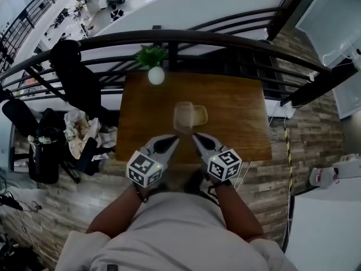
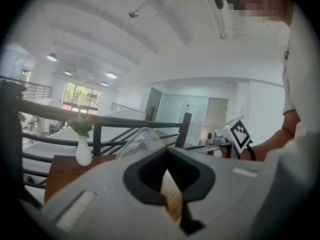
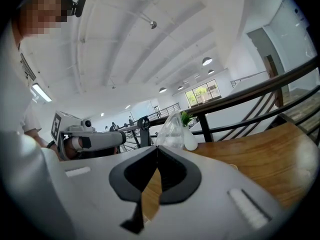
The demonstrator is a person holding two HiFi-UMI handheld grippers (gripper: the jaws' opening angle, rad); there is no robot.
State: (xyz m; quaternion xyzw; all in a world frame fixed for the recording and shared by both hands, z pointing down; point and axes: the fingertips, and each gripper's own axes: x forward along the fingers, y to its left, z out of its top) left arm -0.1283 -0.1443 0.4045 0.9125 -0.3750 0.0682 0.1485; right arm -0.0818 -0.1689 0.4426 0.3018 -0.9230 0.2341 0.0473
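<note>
clear bag [image 1: 183, 116] perhaps, greenery [image 1: 150, 55] in white vase [image 1: 156, 75]

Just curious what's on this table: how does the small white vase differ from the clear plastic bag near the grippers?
The small white vase is opaque; the clear plastic bag is see-through. The vase stands at the brown wooden table's far edge; the bag is at the tips of the left gripper and right gripper. The vase holds a green plant; the bag's contents are unclear. Both are small.
</note>
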